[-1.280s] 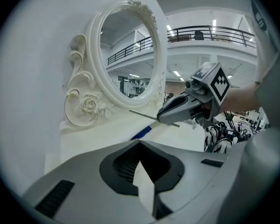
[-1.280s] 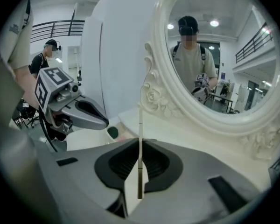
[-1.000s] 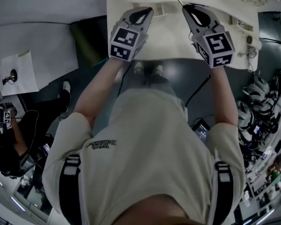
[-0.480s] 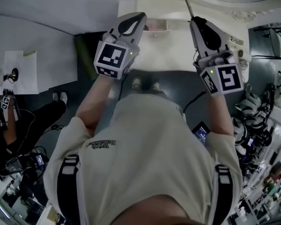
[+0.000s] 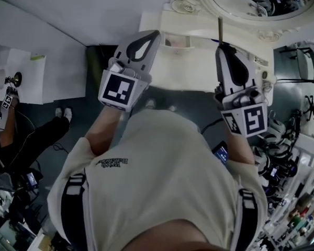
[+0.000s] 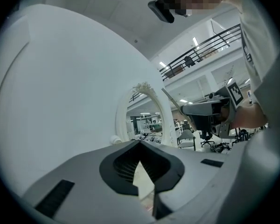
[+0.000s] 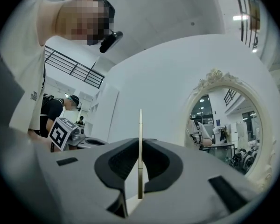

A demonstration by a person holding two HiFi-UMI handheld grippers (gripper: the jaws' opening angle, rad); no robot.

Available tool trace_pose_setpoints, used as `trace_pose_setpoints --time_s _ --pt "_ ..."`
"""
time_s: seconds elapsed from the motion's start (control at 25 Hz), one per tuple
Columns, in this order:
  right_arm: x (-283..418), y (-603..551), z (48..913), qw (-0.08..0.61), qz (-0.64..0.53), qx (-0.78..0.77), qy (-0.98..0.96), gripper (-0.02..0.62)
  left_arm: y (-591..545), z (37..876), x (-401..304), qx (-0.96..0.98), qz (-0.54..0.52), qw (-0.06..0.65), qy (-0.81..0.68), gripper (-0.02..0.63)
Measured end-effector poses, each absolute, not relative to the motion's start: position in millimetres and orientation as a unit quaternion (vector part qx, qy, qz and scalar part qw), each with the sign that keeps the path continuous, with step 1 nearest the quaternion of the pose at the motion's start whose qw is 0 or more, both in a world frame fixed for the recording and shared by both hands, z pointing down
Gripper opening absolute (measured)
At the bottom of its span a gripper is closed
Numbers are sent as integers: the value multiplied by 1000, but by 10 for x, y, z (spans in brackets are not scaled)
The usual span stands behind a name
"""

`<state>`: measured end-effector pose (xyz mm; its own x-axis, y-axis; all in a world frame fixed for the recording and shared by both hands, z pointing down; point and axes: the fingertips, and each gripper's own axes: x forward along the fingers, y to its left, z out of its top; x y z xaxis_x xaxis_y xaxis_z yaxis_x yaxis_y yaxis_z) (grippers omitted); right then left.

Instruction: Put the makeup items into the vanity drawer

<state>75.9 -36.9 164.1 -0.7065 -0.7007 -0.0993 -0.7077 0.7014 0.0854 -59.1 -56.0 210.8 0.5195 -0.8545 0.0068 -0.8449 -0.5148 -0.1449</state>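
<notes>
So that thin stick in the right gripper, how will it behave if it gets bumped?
The thin stick looks straight and rigid, reaching well past the right gripper, so it probably won't flop. Being so slender, it's likely light. With its upper length unsupported, it could pivot or slip if knocked.

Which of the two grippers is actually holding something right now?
The right gripper: a thin stick stands clamped between its jaws, poking out past the tips. The left gripper has nothing between its jaws.
</notes>
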Motion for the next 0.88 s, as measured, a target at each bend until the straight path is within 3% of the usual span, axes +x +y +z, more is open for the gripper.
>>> trace_pose_setpoints --time_s 0.4,0.88 --pt "710 -151 1684 62 21 -374 925 29 -313 2014 -661 -868 -37 57 492 14" --pt "623 -261 1778 49 12 -356 933 29 -351 1970 -718 -861 -35 53 504 14"
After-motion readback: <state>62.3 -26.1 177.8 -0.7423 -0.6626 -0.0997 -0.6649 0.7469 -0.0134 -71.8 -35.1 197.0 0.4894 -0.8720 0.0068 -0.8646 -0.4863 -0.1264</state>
